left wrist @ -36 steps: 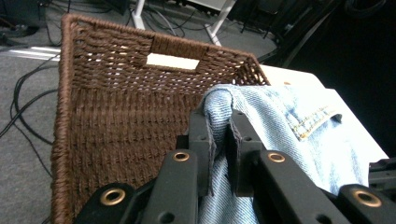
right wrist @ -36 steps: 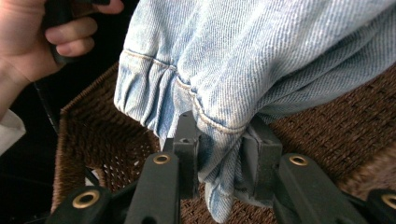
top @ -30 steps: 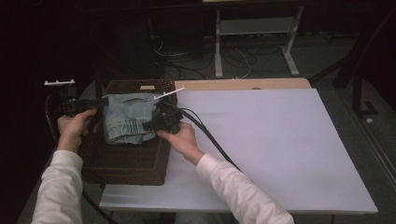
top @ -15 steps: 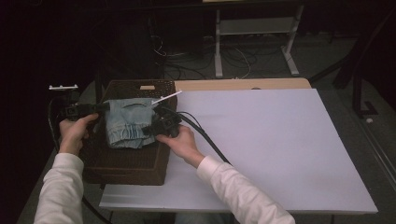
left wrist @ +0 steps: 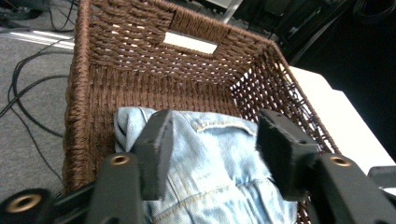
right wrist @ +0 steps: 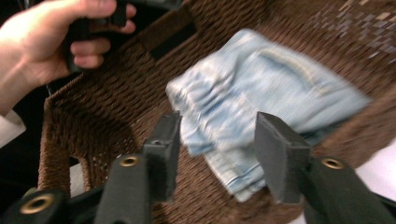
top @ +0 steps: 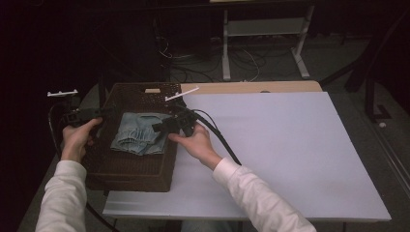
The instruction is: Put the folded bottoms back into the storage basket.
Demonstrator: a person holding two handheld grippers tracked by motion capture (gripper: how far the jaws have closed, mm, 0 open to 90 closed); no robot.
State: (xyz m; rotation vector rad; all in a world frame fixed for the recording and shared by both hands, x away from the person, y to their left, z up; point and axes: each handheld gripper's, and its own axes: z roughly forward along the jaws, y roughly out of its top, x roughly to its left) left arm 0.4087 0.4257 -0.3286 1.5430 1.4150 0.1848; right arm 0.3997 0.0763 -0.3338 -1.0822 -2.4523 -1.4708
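While your hands flank the basket (top: 130,169), both tongs (top: 104,113) (top: 162,128) have just opened, leaving the jeans (top: 138,137) lying inside, no longer gripped.

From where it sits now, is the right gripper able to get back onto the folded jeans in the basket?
Probably yes. The right gripper hangs at the wicker basket's right rim, its jaws just opened and empty, with the folded jeans lying uncovered right below. The left gripper stands off at the far side.

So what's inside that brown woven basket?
A folded piece of light blue denim lies on the floor of the basket. Whatever might sit underneath the denim is covered.
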